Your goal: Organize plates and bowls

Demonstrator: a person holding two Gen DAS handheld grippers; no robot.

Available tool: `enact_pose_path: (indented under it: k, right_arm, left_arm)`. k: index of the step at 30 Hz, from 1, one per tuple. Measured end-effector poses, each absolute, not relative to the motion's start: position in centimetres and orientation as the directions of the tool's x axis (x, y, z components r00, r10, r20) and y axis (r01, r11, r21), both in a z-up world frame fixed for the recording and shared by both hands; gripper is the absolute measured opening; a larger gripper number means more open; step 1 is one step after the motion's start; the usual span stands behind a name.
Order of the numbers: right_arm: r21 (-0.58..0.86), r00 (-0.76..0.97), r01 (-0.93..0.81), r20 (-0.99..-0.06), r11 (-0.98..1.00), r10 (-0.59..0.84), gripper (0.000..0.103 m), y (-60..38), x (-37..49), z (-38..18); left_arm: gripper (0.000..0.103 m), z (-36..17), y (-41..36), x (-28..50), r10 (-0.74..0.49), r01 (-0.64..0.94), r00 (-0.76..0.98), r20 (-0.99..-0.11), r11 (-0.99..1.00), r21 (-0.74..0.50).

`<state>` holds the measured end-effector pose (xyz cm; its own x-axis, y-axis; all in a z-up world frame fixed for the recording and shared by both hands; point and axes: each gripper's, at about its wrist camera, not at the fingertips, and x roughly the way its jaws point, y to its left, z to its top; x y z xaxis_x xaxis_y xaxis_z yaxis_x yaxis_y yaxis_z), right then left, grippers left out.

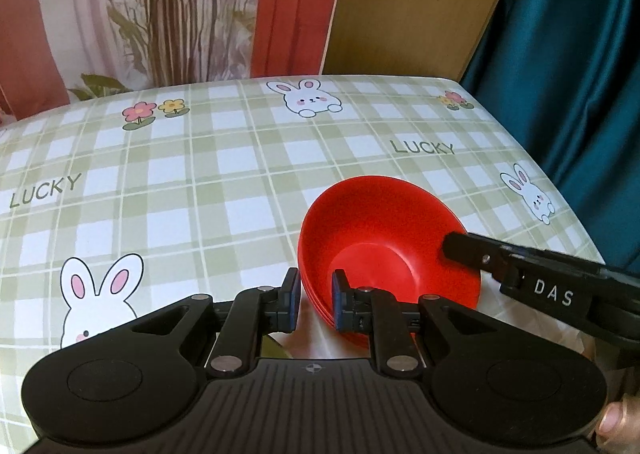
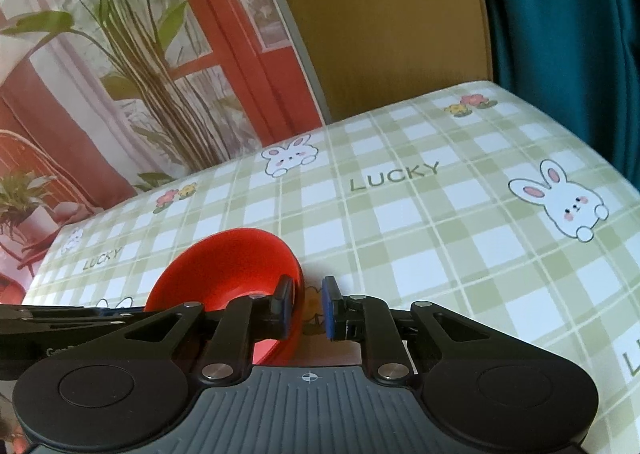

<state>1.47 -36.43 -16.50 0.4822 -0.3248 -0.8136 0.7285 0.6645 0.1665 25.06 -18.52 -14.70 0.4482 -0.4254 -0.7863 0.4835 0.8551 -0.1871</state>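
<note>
A stack of red bowls (image 1: 384,246) sits nested on the checked tablecloth near the table's front. My left gripper (image 1: 316,300) is open; its two fingers straddle the stack's near-left rim with a gap around it. My right gripper (image 2: 306,306) is open too; its left finger lies inside the red bowls (image 2: 236,266) and its right finger outside the rim. In the left wrist view the right gripper's finger (image 1: 472,252) reaches into the bowl from the right.
The table (image 1: 200,174) has a green checked cloth with rabbits and "LUCKY" print. Behind it are a plant backdrop (image 2: 132,66), a brown board (image 1: 408,2) and a teal curtain (image 1: 572,54) along the right edge.
</note>
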Motion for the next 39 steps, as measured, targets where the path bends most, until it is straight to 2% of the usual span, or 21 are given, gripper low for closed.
enact_pose_path:
  k: [11,24,39]
  right_arm:
    - [0.218,0.490,0.729,-0.828,0.649,-0.273,0.014,-36.0,1.8,-17.4]
    - [0.209,0.475,0.751,-0.830,0.627,-0.292,0.013,-35.8,1.6,-17.2]
    - [0.236,0.509,0.755,-0.799,0.612,-0.320,0.013,-34.5,1.2,-14.7]
  left_arm:
    - [0.017,-15.2,-18.9,25.3,-0.426,0.475,0.445,-0.788,0.858,-0.195]
    - [0.017,-15.2,-19.1,25.1,-0.435,0.478,0.445,-0.783,0.855,-0.203]
    - [0.017,-11.6,-18.0,23.2,-0.449,0.500,0.494,-0.745,0.847,-0.180]
